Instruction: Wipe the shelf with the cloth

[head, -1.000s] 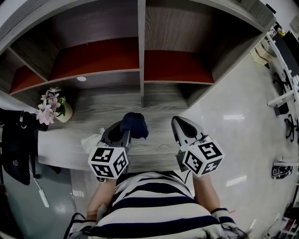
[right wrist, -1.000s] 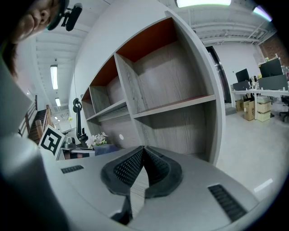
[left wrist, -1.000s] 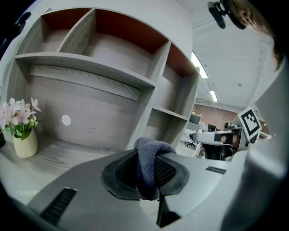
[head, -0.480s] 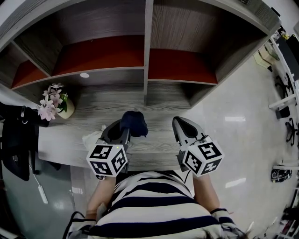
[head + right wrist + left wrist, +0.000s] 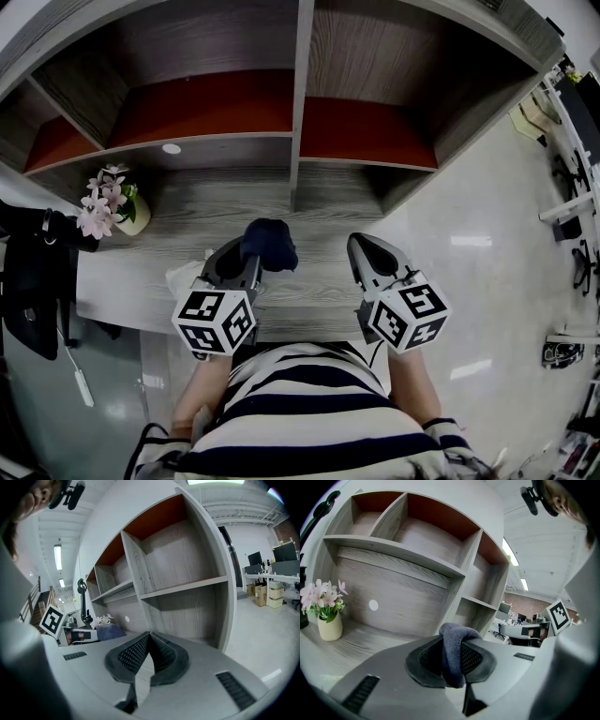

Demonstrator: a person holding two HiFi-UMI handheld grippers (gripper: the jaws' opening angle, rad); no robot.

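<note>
A dark blue cloth (image 5: pixel 269 244) is bunched between the jaws of my left gripper (image 5: pixel 246 258), which is shut on it over the wooden desk surface (image 5: pixel 206 211). In the left gripper view the cloth (image 5: pixel 453 651) fills the gap between the jaws, with the shelf unit (image 5: pixel 408 550) ahead. My right gripper (image 5: pixel 367 255) hovers beside it to the right, shut with nothing in it; its tips (image 5: pixel 148 635) meet. The shelf (image 5: pixel 291 112) has red-backed compartments split by a vertical divider.
A vase of pink flowers (image 5: pixel 112 208) stands at the desk's left end. A pale crumpled item (image 5: pixel 183 279) lies by the left gripper. A dark chair (image 5: pixel 33 281) sits at far left. Shiny floor (image 5: pixel 478 253) and office furniture lie to the right.
The view has shifted slightly; both grippers and the cloth have stayed almost in place over the desk.
</note>
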